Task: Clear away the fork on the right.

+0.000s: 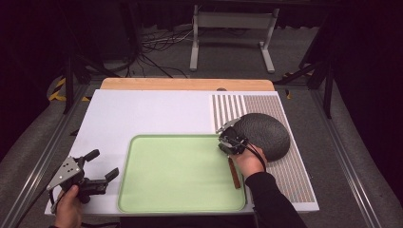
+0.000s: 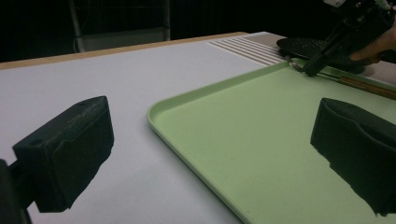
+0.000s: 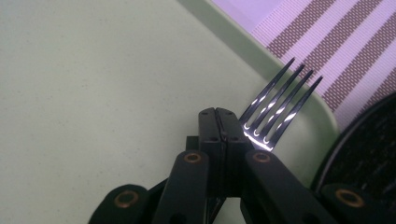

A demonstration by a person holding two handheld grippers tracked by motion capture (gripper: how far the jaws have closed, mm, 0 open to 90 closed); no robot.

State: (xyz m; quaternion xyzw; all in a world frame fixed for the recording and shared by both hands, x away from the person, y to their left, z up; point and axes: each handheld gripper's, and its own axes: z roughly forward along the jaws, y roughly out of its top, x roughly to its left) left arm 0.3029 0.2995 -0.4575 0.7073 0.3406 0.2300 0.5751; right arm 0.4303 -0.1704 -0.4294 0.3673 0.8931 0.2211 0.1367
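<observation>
Steel fork with brown wooden handle (image 1: 232, 167) sits at pale green plastic tray's (image 1: 180, 199) right edge, beside dark round pan (image 1: 263, 133). Right claw (image 3: 219, 123) clamped shut on its neck, tines poking out just right of the tips. Left claw (image 1: 104, 165) wide open, empty, on white bench (image 1: 142, 109).

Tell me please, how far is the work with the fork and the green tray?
Done: the wooden-handled metal fork lies in the pale green plastic tray, near its right rim. In hand: the right gripper, jaws shut, sits beside its tines. Left, probably: the dark speckled plate on the striped mat, outside the tray.
</observation>
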